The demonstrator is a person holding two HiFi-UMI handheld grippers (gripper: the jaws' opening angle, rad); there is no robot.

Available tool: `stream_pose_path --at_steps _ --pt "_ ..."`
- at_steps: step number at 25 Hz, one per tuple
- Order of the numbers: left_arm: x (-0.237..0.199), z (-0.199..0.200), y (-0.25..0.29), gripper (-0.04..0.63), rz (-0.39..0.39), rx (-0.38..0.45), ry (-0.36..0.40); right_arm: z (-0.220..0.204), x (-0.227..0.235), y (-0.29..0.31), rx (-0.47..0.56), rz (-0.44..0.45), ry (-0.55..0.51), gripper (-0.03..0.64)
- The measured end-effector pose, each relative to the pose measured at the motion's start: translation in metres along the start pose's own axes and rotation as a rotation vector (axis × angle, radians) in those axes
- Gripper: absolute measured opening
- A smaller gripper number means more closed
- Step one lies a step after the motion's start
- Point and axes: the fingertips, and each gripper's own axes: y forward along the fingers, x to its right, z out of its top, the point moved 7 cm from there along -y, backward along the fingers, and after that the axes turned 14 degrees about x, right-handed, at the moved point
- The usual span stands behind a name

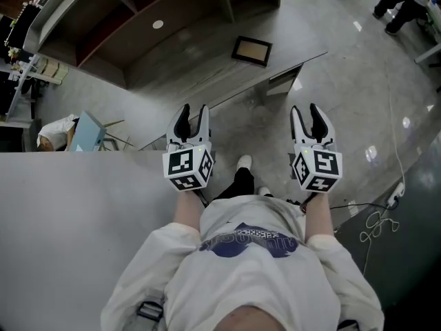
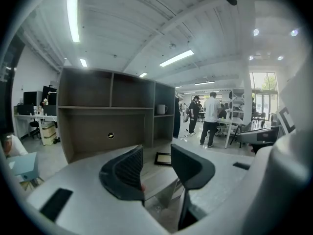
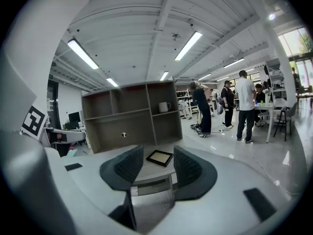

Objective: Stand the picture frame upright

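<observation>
A dark picture frame with a pale insert lies flat on the grey desk, well ahead of both grippers. Through the left gripper view the picture frame shows between the jaws in the distance, and the picture frame does the same in the right gripper view. My left gripper is open and holds nothing. My right gripper is open too, its jaws having just spread wider, with nothing between them. Both hover over the floor, short of the desk's near edge.
A brown shelf unit stands at the back of the desk, with a white mug in one compartment. A drawer block hangs under the desk. Cables lie on the floor at right. People stand farther off.
</observation>
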Motion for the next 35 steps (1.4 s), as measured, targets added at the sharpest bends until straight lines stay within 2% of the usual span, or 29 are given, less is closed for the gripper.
stream_pose_path --at_steps 8,14,24,29,35 --pt "-0.047 0.021 0.084 0.161 -0.094 0.032 -0.006 0.019 -0.017 0.081 0.036 -0.06 0.016 0.173" --pt "-0.07 0.023 0.114 0.161 -0.121 0.042 -0.021 0.018 -0.023 0.114 0.032 -0.099 0.025 0.173" --pt "-0.08 -0.013 0.145 0.161 -0.093 -0.056 -0.047 -0.007 -0.004 0.145 -0.058 -0.116 0.035 0.173" --pt "-0.07 -0.023 0.182 0.161 -0.077 -0.096 -0.053 -0.016 0.02 0.18 -0.105 -0.091 0.049 0.173" --pt "-0.049 -0.039 0.243 0.161 -0.082 -0.173 -0.021 -0.029 0.059 0.239 -0.183 -0.046 0.064 0.173"
